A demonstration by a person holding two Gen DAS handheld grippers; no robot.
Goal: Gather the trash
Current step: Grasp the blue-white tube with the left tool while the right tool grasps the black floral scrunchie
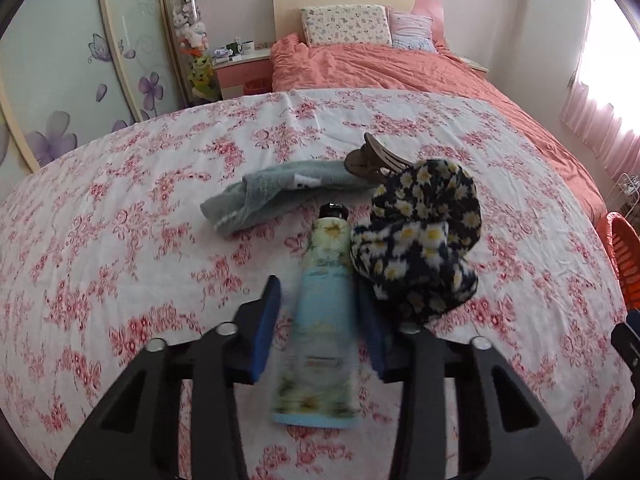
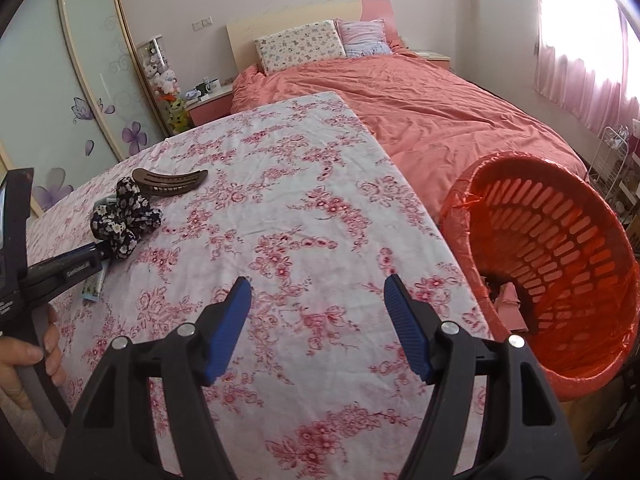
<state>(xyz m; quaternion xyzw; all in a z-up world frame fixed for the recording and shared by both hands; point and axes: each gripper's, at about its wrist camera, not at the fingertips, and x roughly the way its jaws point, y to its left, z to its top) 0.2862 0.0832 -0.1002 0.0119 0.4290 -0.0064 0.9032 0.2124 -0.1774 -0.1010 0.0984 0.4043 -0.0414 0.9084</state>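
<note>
Our left tongs (image 1: 318, 316) sit around the tube (image 1: 320, 312) on the flowery bed cover (image 1: 120, 220), but we cannot tell if they squeeze it yet. We should pinch its middle firmly. Our right tongs (image 2: 318, 320) tilt down, open and empty, near the red basket (image 2: 560, 248).

One tube (image 1: 320, 312), one scrunchie (image 1: 420, 236), one hair clip (image 1: 372, 162), one sock (image 1: 276, 196), one basket (image 2: 560, 256), two pillows (image 1: 346, 26).
</note>
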